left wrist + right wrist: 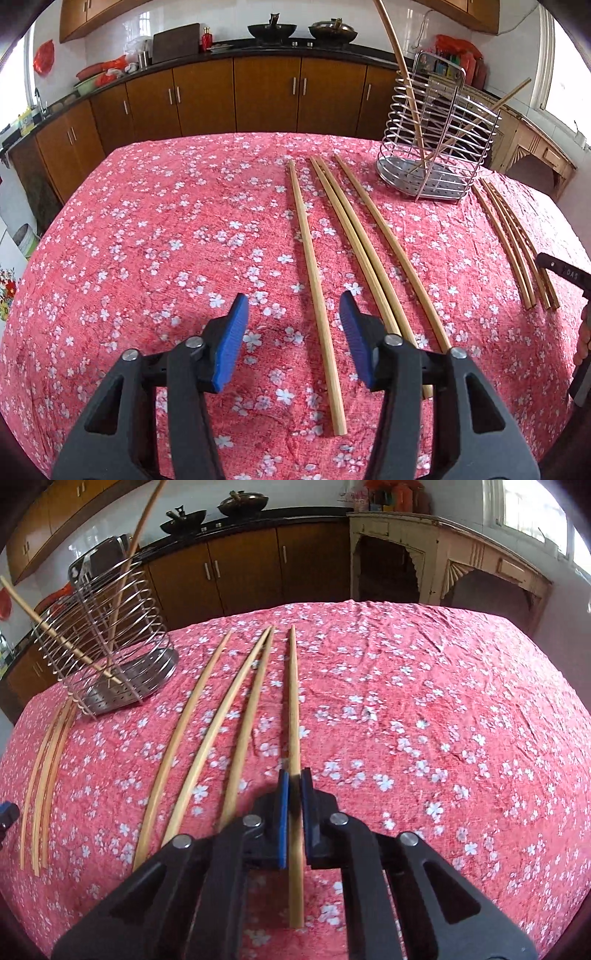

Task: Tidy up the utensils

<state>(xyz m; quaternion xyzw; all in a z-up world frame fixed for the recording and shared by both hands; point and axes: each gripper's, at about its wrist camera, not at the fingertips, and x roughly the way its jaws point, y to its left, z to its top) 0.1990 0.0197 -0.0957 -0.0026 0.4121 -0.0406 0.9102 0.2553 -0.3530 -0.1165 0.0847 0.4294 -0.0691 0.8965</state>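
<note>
Floral-clothed table (147, 236), chopsticks (316, 288), rack (436, 147) (metal)

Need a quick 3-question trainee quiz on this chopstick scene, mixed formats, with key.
1. True or false: the right gripper is shut on a chopstick lying on the tablecloth.
2. In the left wrist view, the left gripper is: A) open, with the leftmost chopstick between its pads; B) shut on two chopsticks; C) gripping the holder's rim.
3. How many leaning chopsticks stand in the wire holder?

Key: 1 true; 2 A; 3 two.
</note>
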